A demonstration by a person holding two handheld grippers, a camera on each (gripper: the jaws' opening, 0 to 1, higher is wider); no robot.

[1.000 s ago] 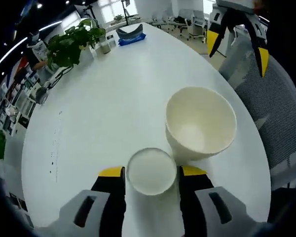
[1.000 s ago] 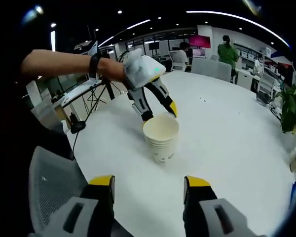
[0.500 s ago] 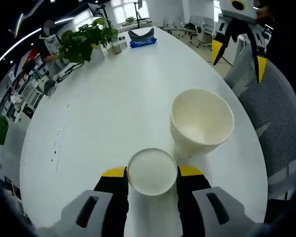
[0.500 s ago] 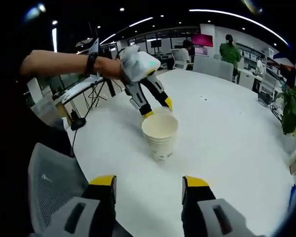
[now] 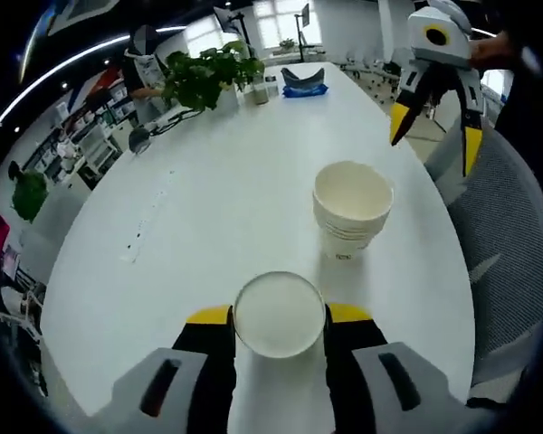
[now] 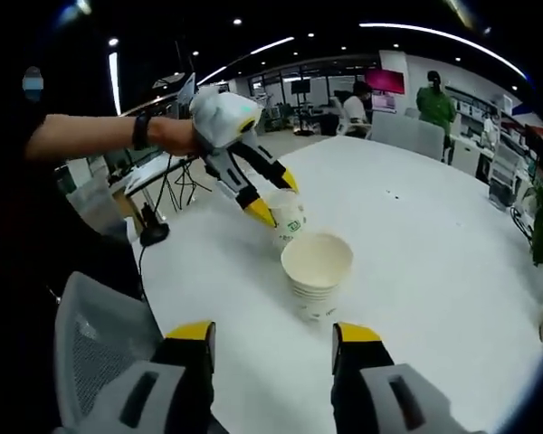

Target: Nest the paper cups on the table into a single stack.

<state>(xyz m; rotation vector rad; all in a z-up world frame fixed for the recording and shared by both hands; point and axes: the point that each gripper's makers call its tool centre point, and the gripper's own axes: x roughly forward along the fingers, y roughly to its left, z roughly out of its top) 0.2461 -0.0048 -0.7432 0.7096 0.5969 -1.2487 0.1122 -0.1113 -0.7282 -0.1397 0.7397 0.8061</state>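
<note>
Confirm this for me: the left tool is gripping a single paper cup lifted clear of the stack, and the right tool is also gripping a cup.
Wrong about the right tool: the right gripper view shows its jaws open with nothing between them. The left tool does grip a single paper cup, lifted clear of the stack on the table.

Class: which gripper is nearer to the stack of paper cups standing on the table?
Left. The left gripper, holding a single cup, sits just behind the stack of paper cups. The right gripper hangs farther back, near the table edge.
</note>
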